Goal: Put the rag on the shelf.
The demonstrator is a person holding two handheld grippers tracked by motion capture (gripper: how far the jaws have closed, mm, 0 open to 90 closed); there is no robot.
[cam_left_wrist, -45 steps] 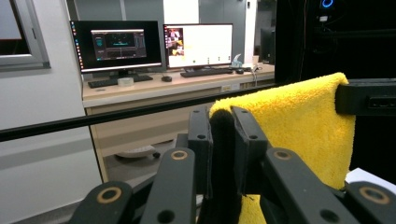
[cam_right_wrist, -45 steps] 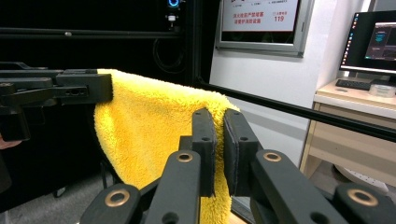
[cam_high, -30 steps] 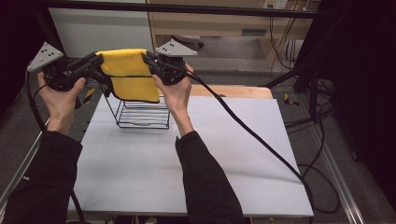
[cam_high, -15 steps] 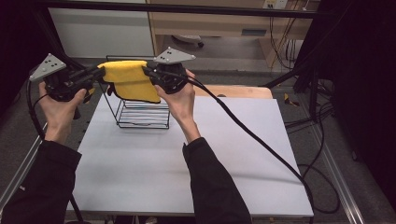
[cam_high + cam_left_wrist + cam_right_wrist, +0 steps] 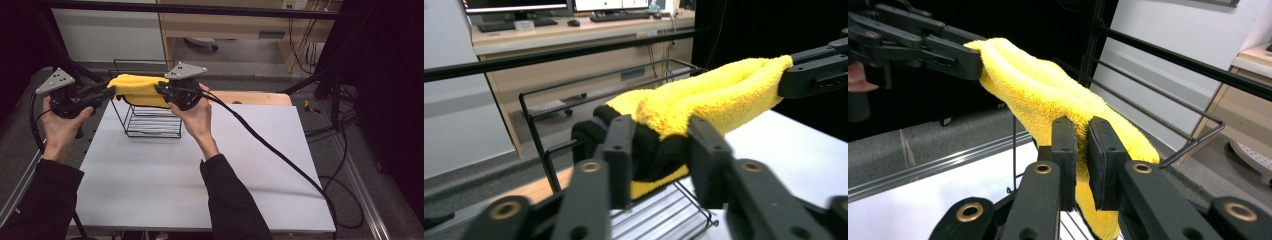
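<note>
- I hold a folded yellow towel (image 5: 136, 90) stretched between my two tools, in the upper left of the high view, right over the black wire basket (image 5: 150, 120) on the white counter (image 5: 200, 175).
- My right tool (image 5: 1082, 165) has its jaws pinched nearly together on one end of the towel; in the right gripper view the cloth is squeezed flat between the pads and hangs below them.
- My left tool (image 5: 659, 155) has just been opening its jaws. In the left gripper view the towel's dark-edged end lies between them, but the pads stand a little off the cloth, so I judge that end to be let go rather than gripped.
- I keep the towel level and taut across the basket's top rim, so that it stays folded and goes down inside the wire walls instead of catching on them.
- The basket stands toward the counter's far left corner, upright and open at the top, with the towel's lower fold hanging at its rim.
- I judge the next step to be lowering the right end and freeing it too.
</note>
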